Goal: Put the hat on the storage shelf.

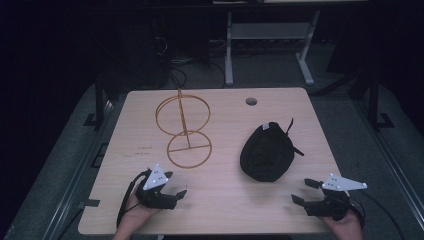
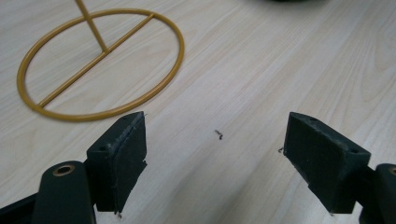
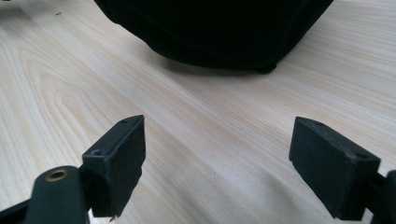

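A gold wire stand (image 1: 184,131) with a round base ring and an upright ring stands left of centre on the wooden table (image 1: 225,195). To its right lies a black fabric pouch (image 1: 266,151). My left gripper (image 1: 175,184) rests near the front left edge, open, with bare wood between its pads; the stand's base ring (image 2: 100,60) lies just beyond it. My right gripper (image 1: 304,191) sits at the front right, open and empty, pointing at the pouch (image 3: 215,28) a short way ahead.
A round cable hole (image 1: 251,101) is at the table's far side. Beyond the table are a white desk frame (image 1: 270,45) and cables on a dark floor. A tiny dark speck (image 2: 218,135) lies on the wood between the left pads.
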`<state>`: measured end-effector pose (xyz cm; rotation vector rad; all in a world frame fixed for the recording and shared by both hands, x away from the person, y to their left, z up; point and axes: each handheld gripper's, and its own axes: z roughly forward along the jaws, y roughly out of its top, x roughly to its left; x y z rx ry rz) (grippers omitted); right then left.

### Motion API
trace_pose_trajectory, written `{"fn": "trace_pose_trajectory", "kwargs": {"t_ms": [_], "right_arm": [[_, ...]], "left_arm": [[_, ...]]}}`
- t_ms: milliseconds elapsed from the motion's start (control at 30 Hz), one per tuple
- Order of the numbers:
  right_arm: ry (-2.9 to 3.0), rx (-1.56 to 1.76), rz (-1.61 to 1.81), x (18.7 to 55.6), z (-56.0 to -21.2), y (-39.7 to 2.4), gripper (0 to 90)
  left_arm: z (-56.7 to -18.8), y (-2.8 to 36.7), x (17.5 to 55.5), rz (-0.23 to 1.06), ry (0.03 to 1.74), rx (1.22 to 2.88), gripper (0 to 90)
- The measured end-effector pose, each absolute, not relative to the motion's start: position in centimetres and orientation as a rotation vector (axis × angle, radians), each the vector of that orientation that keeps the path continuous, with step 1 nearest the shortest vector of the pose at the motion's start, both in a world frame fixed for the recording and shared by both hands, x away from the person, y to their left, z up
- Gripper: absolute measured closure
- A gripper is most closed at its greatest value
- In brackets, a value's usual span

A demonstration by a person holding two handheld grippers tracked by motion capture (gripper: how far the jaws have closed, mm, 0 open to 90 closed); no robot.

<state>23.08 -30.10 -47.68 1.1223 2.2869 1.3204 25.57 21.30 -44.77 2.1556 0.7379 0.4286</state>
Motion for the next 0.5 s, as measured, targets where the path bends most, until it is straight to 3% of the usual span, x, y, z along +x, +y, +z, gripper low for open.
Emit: {"fn": "trace_pose_trajectory", "kwargs": {"t_ms": [500], "right_arm": [[2.264, 1.104, 1.333, 22.5, -47.1, -29.5, 18.3]], "left_arm": [[-44.4, 19.0, 25.2, 0.399, 0.659, 2.176, 20.9]]}}
